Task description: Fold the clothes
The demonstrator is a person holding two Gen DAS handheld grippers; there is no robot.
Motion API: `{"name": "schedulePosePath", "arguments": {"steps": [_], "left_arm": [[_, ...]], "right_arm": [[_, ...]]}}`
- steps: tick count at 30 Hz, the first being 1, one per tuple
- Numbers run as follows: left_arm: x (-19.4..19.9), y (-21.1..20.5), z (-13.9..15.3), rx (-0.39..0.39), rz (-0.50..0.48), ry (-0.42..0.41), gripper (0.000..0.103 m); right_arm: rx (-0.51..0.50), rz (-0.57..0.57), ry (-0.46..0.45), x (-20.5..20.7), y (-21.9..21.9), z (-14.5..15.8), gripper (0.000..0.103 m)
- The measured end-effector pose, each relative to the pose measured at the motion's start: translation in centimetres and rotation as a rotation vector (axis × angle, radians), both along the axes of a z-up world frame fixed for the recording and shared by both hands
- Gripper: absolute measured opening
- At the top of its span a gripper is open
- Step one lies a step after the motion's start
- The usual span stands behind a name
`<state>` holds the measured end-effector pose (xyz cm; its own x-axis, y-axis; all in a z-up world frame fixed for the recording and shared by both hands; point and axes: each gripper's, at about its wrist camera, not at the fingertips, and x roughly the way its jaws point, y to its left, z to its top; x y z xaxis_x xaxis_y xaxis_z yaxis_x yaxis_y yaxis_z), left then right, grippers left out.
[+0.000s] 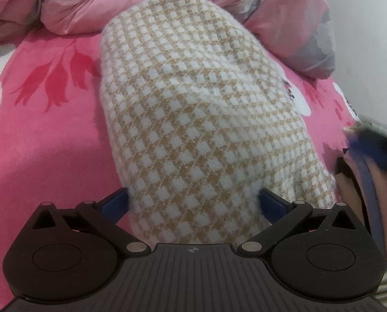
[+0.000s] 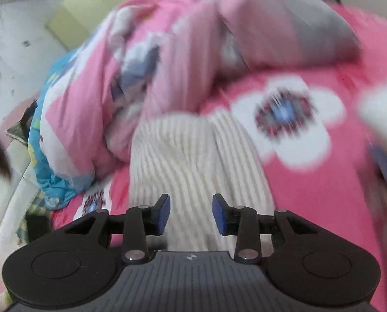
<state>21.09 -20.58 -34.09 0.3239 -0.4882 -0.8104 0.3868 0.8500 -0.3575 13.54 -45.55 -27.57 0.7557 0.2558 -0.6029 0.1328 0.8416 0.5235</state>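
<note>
Nearest the left wrist lens, the left gripper (image 1: 193,202) stood with its jaws spread as wide as they went, one blue pad (image 1: 115,202) on each flank of a folded checked garment (image 1: 193,119). That cream-and-tan knit filled the gap between the fingers and ran forward from them in a long rounded bundle. Both pads sat right against its fuzzy edges, but whether they pressed in or merely brushed the nap could not be told. Under the bundle, and out to either side of the fingers, lay a bright pink blanket (image 1: 45,140) printed with red leaves and white flowers. Beyond the far end of the garment a heap of pale pink bedding (image 1: 120,2) was piled. Off to the right of the right finger, blurred, a dark shape with a blue strap (image 1: 370,182) showed at the frame edge; what it was could not be made out.

From the right wrist view, heavily smeared, the right gripper (image 2: 191,214) held its jaws partway apart with nothing clamped. No cloth crossed the gap; the same garment (image 2: 193,156), reading there as creamy ribbed knit, lay below and ahead of the fingertips, apart from the blue pads (image 2: 163,214). Ahead and to the right of the fingers a large white flower (image 2: 287,119) marked the blanket, and ahead to the left the pink bedding rose beside a blue quilt patch (image 2: 41,153).
</note>
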Motion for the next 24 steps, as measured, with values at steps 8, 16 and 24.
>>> {"name": "schedulePosePath", "arguments": {"steps": [8,16,24], "left_arm": [[-0.2,-0.4,-0.4,0.034,-0.025,-0.025,0.103],[0.3,0.3,2.1,-0.094,0.025,0.009,0.1],[1.5,2.4,3.1,-0.222,0.143,0.042,0.1]], "right_arm": [[0.093,0.167,0.135,7.5,-1.0,-5.8,0.031],[-0.034,0.126,-0.011,3.8,-1.3,-1.4,0.013],[-0.045,0.054,-0.003,2.8,-3.4,-1.8,0.013]]}}
